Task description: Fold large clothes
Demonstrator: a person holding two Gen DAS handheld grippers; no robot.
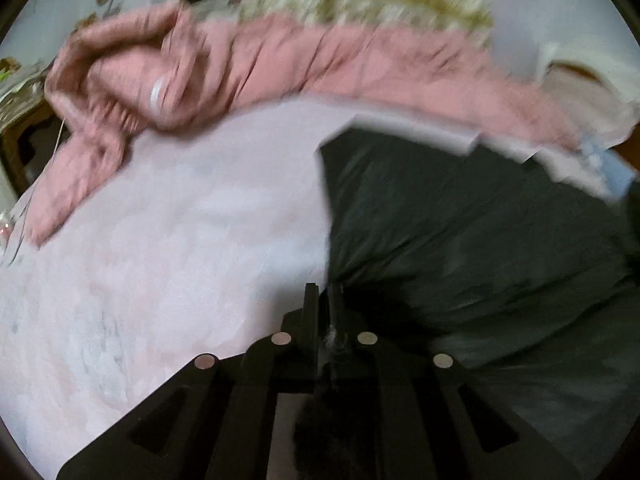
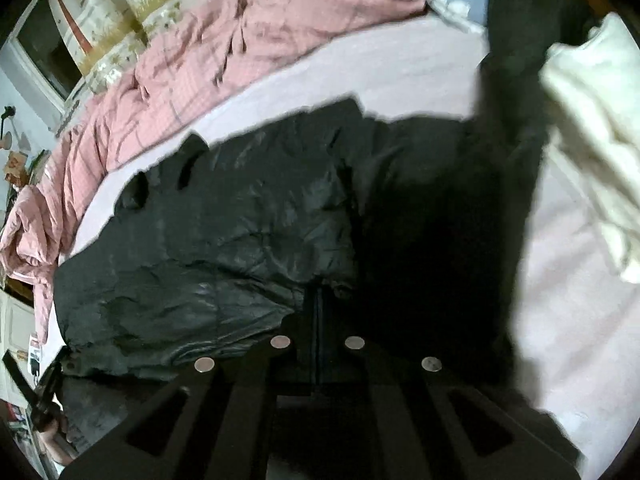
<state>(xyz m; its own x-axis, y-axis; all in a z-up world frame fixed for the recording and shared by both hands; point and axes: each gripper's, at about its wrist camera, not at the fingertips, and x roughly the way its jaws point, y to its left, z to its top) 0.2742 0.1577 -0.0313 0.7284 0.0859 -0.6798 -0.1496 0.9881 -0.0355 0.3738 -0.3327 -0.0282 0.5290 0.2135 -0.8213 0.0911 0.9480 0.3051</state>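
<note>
A large black garment [image 1: 480, 240] lies spread on a pale pink bed sheet [image 1: 180, 220]. In the left wrist view my left gripper [image 1: 324, 292] is shut at the garment's left edge. Cloth is pinched between its fingers, and creases fan out from the tips. The right wrist view shows the same crumpled garment [image 2: 220, 240] from its other side. There my right gripper [image 2: 318, 294] is shut on a fold near the middle. The cloth to its right is in deep shadow, and one part [image 2: 516, 40] runs up toward the far edge of the bed.
A bunched pink quilt [image 1: 280, 60] runs along the far side of the bed, also seen as the pink quilt [image 2: 200, 60]. A white garment [image 2: 592, 128] lies at the right. Bedside furniture [image 1: 20, 120] stands at the left. A hand [image 2: 56, 440] shows at the lower left edge.
</note>
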